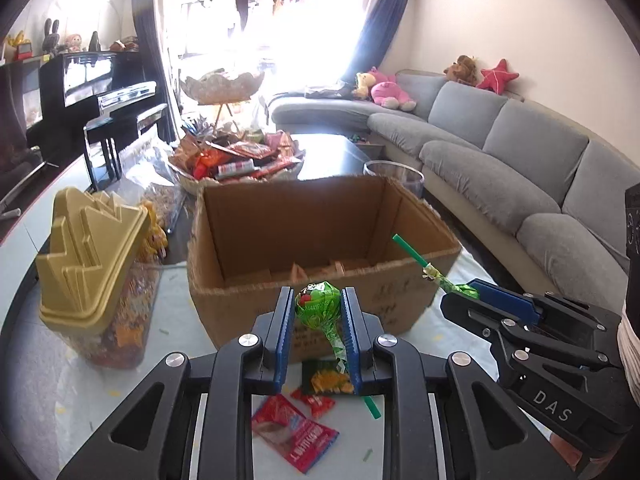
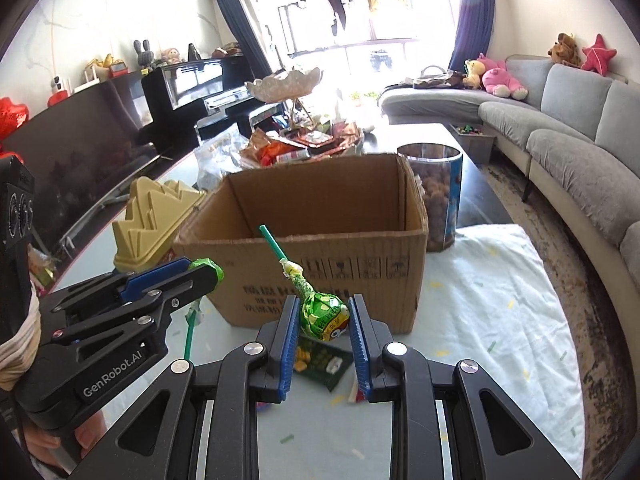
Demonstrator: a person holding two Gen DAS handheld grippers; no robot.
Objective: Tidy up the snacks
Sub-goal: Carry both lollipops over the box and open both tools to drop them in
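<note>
A bright living room with a grey sectional sofa (image 1: 500, 148), a black piano (image 1: 92, 88) and a sunlit window lies behind a desk (image 1: 48, 344) spread with a pale cloth.

Left wrist view: the left tongs (image 1: 318, 320) pinch the green-wrapped head of one lollipop (image 1: 318, 304), its green stick pointing down toward the camera, just in front of an open cardboard box (image 1: 320, 240). On the box floor sit a few small tan pieces, too small to identify. The right tongs (image 1: 476, 292) reach in from the right, pinching a second lollipop (image 1: 436, 274) whose stick rises over the box's near right corner. Left of the box stands one clear jar with a gold lid (image 1: 92, 256), filled with small wrapped sweets. Behind the box a bowl (image 1: 240, 160) is heaped with snack packets. Below the tongs lie two red packets (image 1: 294, 428) and one dark green packet (image 1: 328, 378).

Right wrist view: the right tongs (image 2: 324, 324) clamp the second lollipop (image 2: 324, 314) by its head, stick slanting up-left across the box front (image 2: 320, 264). The left tongs (image 2: 206, 274) enter from the left with the first lollipop (image 2: 208, 270), stick hanging down. Only here does a clear cylinder (image 2: 440, 200) right of the box show its brown round snacks. The green packet (image 2: 324, 360) lies under the tongs.
</note>
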